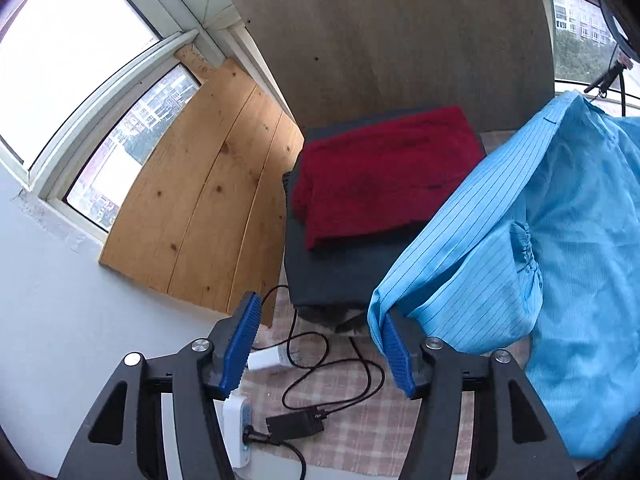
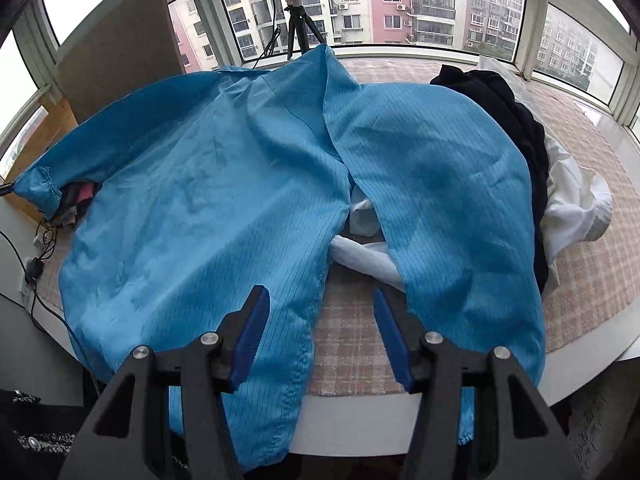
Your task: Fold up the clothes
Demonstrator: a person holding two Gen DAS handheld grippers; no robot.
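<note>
A light blue pinstriped jacket (image 2: pixel 200 200) lies spread on the checked tablecloth (image 2: pixel 352 340), its front open and its hem hanging over the table's near edge. My right gripper (image 2: pixel 320 338) hovers open over the gap between the two front panels, holding nothing. In the left wrist view the same jacket (image 1: pixel 560 240) fills the right side, with an elastic cuff (image 1: pixel 524 248) showing. A fold of it brushes the outer side of one finger of my left gripper (image 1: pixel 320 350), which is open with only cables below it. Beyond lies a folded red garment (image 1: pixel 384 172) on a dark folded stack (image 1: pixel 340 272).
A power strip (image 1: pixel 238 428), a black adapter (image 1: pixel 296 426) and looped cables lie at the table's left end. Wooden boards (image 1: pixel 208 208) lean against the window. Black clothes (image 2: pixel 520 128) and white clothes (image 2: pixel 572 200) are piled at the right. A tripod (image 2: pixel 298 28) stands at the back.
</note>
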